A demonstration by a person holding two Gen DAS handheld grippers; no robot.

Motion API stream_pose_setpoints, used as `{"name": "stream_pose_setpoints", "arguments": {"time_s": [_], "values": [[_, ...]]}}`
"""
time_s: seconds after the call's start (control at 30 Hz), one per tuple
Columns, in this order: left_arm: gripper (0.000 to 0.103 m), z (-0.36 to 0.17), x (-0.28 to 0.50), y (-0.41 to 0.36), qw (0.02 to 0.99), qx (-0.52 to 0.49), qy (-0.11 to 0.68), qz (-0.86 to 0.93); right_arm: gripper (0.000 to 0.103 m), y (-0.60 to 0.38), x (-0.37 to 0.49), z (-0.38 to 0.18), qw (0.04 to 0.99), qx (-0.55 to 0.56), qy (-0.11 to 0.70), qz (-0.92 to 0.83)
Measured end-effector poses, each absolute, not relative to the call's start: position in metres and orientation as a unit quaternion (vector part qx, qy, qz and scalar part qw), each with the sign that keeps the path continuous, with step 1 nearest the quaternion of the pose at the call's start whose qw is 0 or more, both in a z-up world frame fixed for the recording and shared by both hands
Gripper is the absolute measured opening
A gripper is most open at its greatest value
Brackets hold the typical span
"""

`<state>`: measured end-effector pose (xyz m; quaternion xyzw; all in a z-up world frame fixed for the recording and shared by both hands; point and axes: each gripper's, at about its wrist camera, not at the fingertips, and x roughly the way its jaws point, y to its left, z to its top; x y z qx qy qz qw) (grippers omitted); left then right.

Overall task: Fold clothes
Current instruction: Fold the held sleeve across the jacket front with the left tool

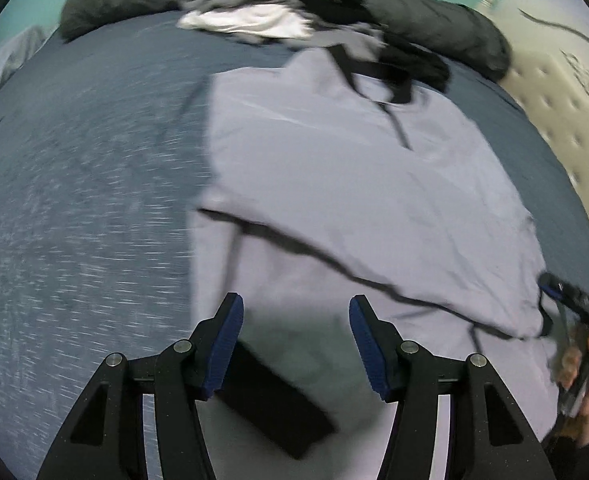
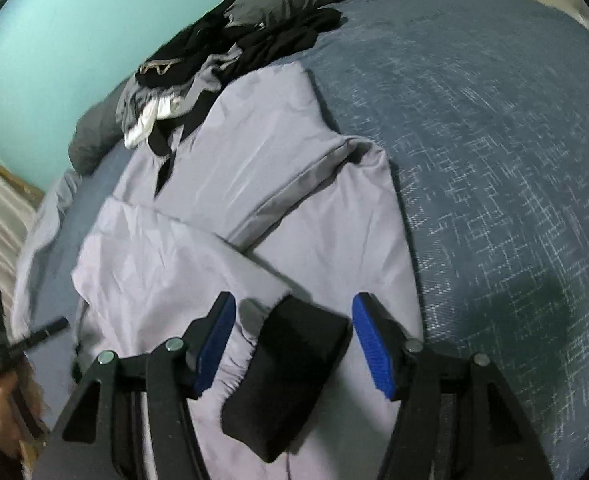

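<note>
Our right claw (image 2: 292, 340) is hanging released over the lilac shirt's black cuff (image 2: 290, 376); the sleeve is running lengthwise toward the bed's (image 2: 494, 160) far edge.

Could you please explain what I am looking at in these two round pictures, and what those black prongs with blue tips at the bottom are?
A person folding laundry holds a hand tool with two fingers in each hand, and a wide-angle camera on each looks along them. One picture is from the left gripper, the other from the right gripper. Both stand open and hold nothing. Below them a pale grey shirt with black cuffs lies partly folded on a blue bedspread. A pile of unfolded clothes waits at the far side.
</note>
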<state>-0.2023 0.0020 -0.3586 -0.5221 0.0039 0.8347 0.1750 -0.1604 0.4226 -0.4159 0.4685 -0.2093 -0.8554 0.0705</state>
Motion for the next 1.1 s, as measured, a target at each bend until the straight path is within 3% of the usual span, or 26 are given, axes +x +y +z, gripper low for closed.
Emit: {"name": "stream_pose_setpoints", "arguments": {"time_s": [0.1, 0.17, 0.27, 0.53, 0.93, 1.0, 1.1], "values": [[0.059, -0.364, -0.216, -0.019, 0.143, -0.522, 0.0, 0.841, 0.038, 0.418, -0.159, -0.417, 0.075, 0.471, -0.193, -0.858], [0.059, -0.368, -0.223, -0.025, 0.13, -0.521, 0.001, 0.843, 0.011, 0.418, -0.157, -0.416, 0.078, 0.47, -0.185, -0.86], [0.059, -0.376, -0.234, -0.032, 0.117, -0.525, 0.002, 0.843, 0.006, 0.42, -0.153, -0.411, 0.083, 0.465, -0.187, -0.862], [0.059, -0.389, -0.253, -0.037, 0.099, -0.527, 0.018, 0.844, 0.005, 0.432, -0.144, -0.397, 0.084, 0.438, -0.207, -0.871], [0.059, -0.399, -0.275, -0.009, 0.108, -0.502, 0.12, 0.85, 0.005, 0.455, -0.136, -0.402, 0.045, 0.433, -0.232, -0.87], [0.055, -0.399, -0.28, -0.006, 0.113, -0.498, 0.128, 0.85, 0.005, 0.453, -0.137, -0.403, 0.047, 0.435, -0.23, -0.869], [0.029, -0.399, -0.284, -0.001, 0.13, -0.498, 0.137, 0.847, 0.005, 0.453, -0.137, -0.402, 0.05, 0.436, -0.231, -0.868]]}}
